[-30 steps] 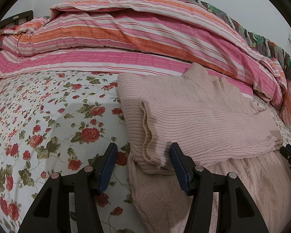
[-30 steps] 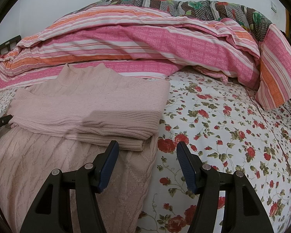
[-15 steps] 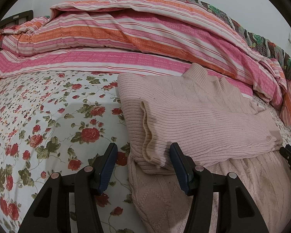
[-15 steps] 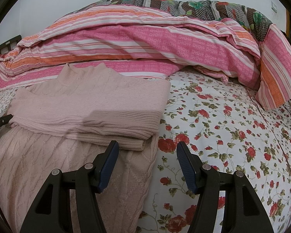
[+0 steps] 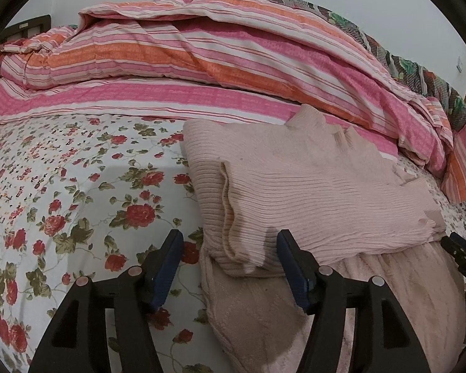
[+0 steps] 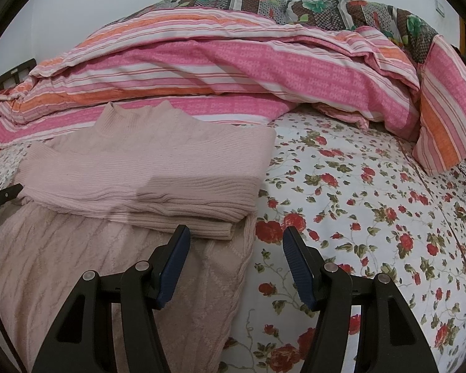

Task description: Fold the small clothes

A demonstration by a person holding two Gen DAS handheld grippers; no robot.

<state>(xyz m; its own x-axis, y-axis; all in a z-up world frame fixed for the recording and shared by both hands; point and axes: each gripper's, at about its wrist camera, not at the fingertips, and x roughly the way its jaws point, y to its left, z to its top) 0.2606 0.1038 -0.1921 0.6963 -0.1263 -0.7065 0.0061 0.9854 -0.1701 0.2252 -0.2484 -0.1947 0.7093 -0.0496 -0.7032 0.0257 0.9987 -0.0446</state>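
Note:
A pale pink knit sweater [image 5: 320, 186] lies on the bed, both sleeves folded across its chest, collar toward the quilt; it also shows in the right wrist view [image 6: 146, 171]. Its lower body hangs toward me. My left gripper [image 5: 230, 242] is open and empty, just above the sweater's left edge, where a sleeve cuff lies between the jaws. My right gripper [image 6: 236, 237] is open and empty over the sweater's right edge. Each gripper's tip shows at the other view's border: the right one [image 5: 461, 253] and the left one [image 6: 1, 197].
The bed has a white sheet with red roses [image 5: 77, 211], also in the right wrist view [image 6: 372, 202]. A bulky pink and orange striped quilt [image 5: 202, 62] is piled along the far side [image 6: 233, 62]. A dark headboard [image 5: 31, 26] stands far left.

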